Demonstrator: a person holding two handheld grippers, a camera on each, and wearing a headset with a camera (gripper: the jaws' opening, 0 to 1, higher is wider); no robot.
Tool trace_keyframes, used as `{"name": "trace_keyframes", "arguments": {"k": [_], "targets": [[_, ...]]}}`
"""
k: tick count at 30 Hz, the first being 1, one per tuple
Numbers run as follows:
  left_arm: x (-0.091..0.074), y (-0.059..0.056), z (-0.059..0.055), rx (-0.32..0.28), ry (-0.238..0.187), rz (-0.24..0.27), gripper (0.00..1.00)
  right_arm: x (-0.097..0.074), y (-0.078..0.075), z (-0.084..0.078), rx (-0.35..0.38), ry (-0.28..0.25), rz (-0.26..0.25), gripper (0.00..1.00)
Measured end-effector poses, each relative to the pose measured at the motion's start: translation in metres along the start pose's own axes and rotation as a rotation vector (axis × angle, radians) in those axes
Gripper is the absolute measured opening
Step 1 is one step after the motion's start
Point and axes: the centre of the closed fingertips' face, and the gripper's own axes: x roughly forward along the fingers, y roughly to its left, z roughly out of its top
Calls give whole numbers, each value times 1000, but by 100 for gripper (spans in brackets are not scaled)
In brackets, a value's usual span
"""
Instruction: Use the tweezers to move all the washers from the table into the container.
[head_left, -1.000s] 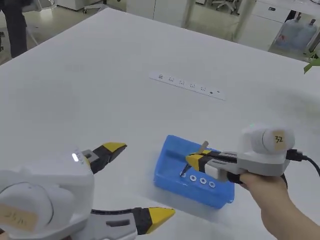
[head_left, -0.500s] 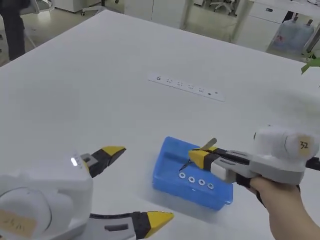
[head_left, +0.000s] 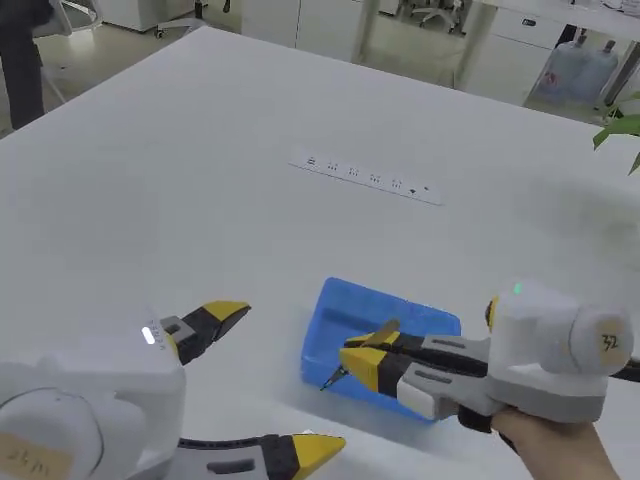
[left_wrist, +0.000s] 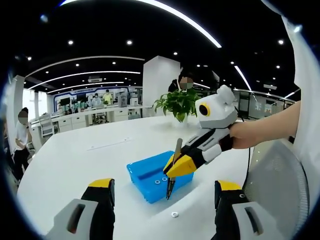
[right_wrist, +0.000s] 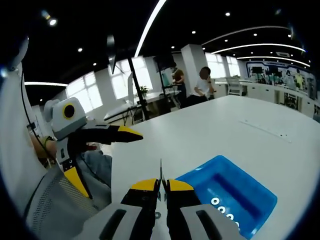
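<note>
Smooth white table (head_left: 200, 150) bears rectangular blue container (head_left: 330, 320) near slim metal tweezers (left_wrist: 170, 187).

An open-plan office: a wide white workbench (head_left: 200, 150) with a flush socket strip (head_left: 365, 177), wheeled swivel chairs (head_left: 437, 12), a leafy green potted plant (left_wrist: 176, 104) and long curved ceiling lights (left_wrist: 200, 31).

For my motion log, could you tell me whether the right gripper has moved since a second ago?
Yes. Against the blue container, the right gripper has shifted left, from over its middle to its left edge.
</note>
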Motion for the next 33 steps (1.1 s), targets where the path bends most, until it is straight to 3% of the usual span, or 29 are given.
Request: {"name": "trace_keyframes", "arguments": {"k": [12, 28, 33], "targets": [[-1, 3, 2, -8, -10, 16, 83, 16, 11, -34, -22, 128, 49, 3], [-1, 3, 1, -7, -8, 14, 83, 18, 17, -43, -79, 179, 59, 3], [-1, 3, 2, -6, -8, 15, 83, 19, 25, -46, -122, 198, 81, 3]]}}
